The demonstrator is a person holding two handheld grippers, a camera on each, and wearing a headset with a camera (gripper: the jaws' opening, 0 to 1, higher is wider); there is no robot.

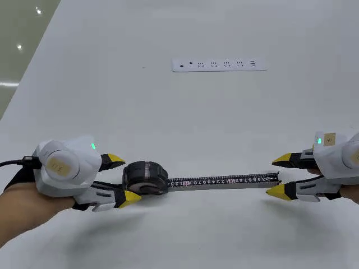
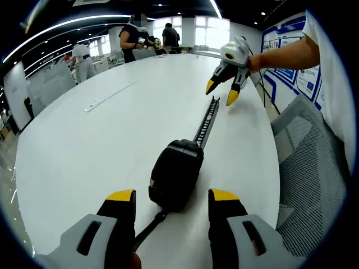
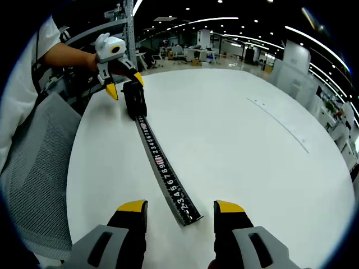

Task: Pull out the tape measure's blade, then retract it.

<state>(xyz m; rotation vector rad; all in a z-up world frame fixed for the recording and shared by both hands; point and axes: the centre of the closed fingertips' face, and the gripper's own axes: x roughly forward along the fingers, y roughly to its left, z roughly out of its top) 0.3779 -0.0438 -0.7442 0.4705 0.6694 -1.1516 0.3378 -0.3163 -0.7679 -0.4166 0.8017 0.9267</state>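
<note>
At 8 o'clock the left gripper (image 1: 125,178) lies level, pointing toward 3, jaws wide either side of the tape measure case (image 1: 145,177), not closed on it. The case rests on the bench (image 1: 168,117); its blade (image 1: 224,180) runs toward 3. At 4 o'clock the right gripper (image 1: 277,176) points toward 9, jaws wide around the blade's tip, holding nothing.

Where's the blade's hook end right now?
The hook end lies on the table at the head view's right, between the right gripper's open jaw tips, touching neither.
</note>
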